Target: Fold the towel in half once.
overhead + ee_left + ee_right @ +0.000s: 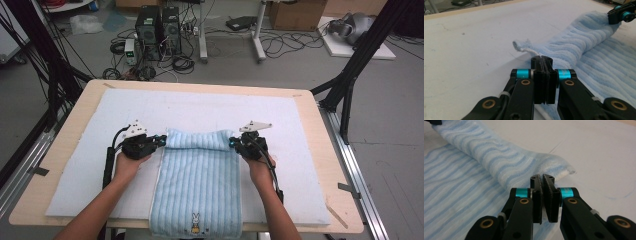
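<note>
A light blue ribbed towel (197,180) lies lengthwise on the white mat (200,107), its near end with a small rabbit motif (195,222) hanging over the table's front edge. The towel's far end is turned back into a soft roll (199,139). My left gripper (161,140) is shut on the left corner of that roll, with the white hem of the towel (584,45) running into its closed tips (541,60). My right gripper (234,142) is shut on the right corner, where the towel (486,162) bulges just beyond its tips (542,178).
The wooden table (327,165) borders the mat on all sides. Bare mat stretches behind the roll and on both sides of the towel. Beyond the table the floor holds computer towers (157,25), cables and black frame legs (350,75).
</note>
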`<move>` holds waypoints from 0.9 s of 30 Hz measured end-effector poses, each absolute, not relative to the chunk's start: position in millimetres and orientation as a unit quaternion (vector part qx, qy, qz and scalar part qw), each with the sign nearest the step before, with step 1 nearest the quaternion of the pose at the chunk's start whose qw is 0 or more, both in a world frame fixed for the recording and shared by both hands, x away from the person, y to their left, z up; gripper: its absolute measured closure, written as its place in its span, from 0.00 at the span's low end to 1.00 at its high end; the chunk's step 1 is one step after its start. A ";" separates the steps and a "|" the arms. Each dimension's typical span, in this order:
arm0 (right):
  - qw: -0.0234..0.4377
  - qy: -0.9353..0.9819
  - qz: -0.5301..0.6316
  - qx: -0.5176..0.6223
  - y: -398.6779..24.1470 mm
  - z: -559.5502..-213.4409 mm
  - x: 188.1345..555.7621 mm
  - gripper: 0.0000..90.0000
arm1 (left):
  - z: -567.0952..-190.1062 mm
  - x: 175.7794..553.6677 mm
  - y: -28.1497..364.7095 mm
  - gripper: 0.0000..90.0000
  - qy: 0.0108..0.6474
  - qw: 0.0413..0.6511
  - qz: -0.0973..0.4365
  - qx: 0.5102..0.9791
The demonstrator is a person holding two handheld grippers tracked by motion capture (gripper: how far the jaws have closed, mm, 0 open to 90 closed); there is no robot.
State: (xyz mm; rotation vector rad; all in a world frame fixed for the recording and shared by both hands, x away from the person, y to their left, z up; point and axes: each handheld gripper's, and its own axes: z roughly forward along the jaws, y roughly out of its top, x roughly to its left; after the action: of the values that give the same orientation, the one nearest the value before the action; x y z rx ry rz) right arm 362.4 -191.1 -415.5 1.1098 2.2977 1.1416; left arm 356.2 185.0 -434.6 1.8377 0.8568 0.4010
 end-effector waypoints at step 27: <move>0.180 0.782 0.413 0.431 -207.6 -419.0 353.0 0.64 | -433.3 370.8 184.7 0.53 0.393 0.497 0.142 0.760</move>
State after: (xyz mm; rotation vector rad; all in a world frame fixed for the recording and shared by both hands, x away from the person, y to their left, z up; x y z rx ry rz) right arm 353.0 -207.6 -419.0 1.2172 2.2095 1.1680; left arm 370.8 184.7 -433.3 1.8415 0.9525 0.3442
